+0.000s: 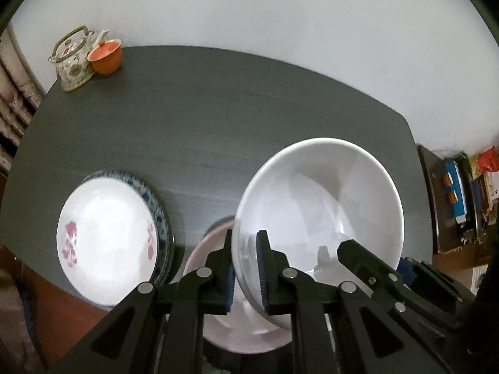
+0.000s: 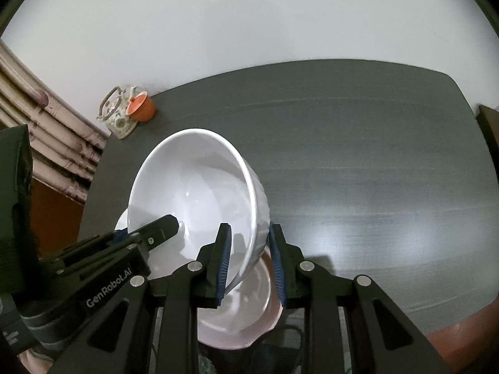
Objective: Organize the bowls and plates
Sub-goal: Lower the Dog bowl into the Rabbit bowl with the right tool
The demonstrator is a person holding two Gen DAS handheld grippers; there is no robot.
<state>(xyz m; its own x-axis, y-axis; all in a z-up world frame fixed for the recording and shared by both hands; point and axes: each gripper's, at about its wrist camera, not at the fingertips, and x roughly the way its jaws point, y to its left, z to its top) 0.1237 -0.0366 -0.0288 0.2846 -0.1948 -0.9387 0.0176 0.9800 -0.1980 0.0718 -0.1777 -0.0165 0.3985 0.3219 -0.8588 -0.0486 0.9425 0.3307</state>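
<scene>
Both grippers grip one white bowl (image 1: 318,205), held tilted above the dark table (image 1: 218,118). The left gripper (image 1: 246,268) is nearly closed, its blue pads clamping the bowl's left rim wall, one finger inside and one outside. The right gripper (image 2: 249,261) is likewise pinched narrow on the opposite rim wall, one pad inside the bowl and one on the ribbed outer side.

Directly under the white bowl, partly hidden by it, sits a pink bowl (image 1: 215,249) at the table's near edge. Left of the white bowl in the left wrist view is a plate (image 1: 106,237), white with pink flower marks, stacked on a blue-patterned plate (image 1: 157,208); both rest on the table near its edge, apart from the white bowl.

Far beyond the white bowl, at the table's back left corner, stands a flowered teapot (image 1: 73,62) touching an orange cup (image 1: 106,56).
</scene>
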